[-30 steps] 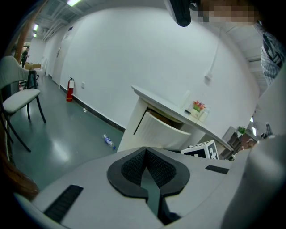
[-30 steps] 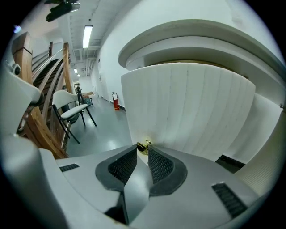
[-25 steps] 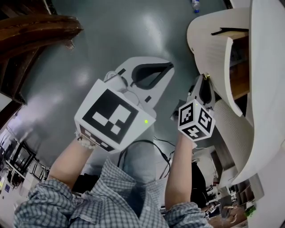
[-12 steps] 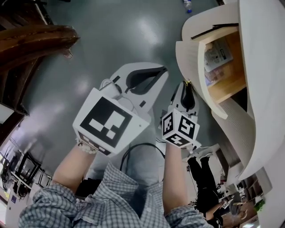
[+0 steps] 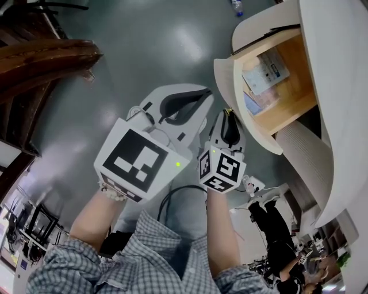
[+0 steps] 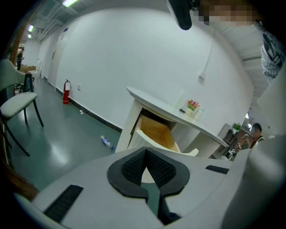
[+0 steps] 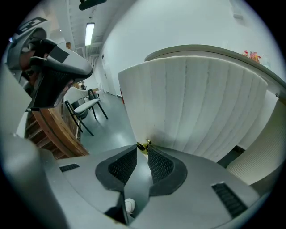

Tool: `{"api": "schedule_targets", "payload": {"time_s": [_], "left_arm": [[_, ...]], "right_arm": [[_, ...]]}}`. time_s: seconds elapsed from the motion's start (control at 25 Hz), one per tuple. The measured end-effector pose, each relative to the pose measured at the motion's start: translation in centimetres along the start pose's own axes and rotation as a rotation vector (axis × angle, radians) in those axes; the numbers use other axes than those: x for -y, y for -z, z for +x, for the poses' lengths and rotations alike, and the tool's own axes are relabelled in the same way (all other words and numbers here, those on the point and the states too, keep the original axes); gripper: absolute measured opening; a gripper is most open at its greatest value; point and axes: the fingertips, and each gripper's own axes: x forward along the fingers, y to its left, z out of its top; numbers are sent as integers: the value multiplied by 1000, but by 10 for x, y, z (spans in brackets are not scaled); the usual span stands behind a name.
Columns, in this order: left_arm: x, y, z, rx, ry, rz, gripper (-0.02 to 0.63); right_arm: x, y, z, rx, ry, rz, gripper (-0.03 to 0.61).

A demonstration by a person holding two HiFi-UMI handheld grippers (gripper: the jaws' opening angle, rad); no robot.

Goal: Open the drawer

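The white cabinet's ribbed, curved drawer front [image 5: 223, 77] stands pulled out, and the wooden inside of the drawer [image 5: 287, 86] shows with booklets [image 5: 265, 71] lying in it. My right gripper [image 5: 225, 115] is shut on the small brass knob [image 7: 143, 146] of that front [image 7: 192, 103], with the knob pinched at the tips of the right gripper [image 7: 142, 150]. My left gripper [image 5: 202, 95] hangs beside it over the floor, shut with nothing in it. In the left gripper view the left gripper [image 6: 144, 151] points at the open drawer [image 6: 156, 132].
A plastic bottle [image 5: 236, 7] lies on the grey floor near the cabinet. Dark wooden furniture [image 5: 40, 57] stands at the left. A chair [image 6: 18, 102] and a fire extinguisher [image 6: 66, 91] are along the wall. Small items [image 6: 193, 106] sit on the cabinet top.
The drawer has slid further out of the cabinet, showing its wooden inside and the booklets. My right gripper has moved left and back with the knob. The left gripper barely moved.
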Motion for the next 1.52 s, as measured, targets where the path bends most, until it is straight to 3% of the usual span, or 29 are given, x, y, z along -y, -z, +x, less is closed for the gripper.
{"api": "schedule_targets", "payload": {"time_s": [0.44,0.68,1.08,1.52], "left_arm": [[13,-10,-9,-7,13,36,-2],[32,-27,-24,-19,17,63,-3],[87,-81,-49,-18,84,126,-2],[127,-137,-75,12,135,173,-3]], "right_arm": [[-3,7,-1,-47,-46,92,72],[-3,8,-30,-79,-55,133,75],[13,-73,-105,77,-88,214,15],[52,-166,-183,225,-37,128,9]]}}
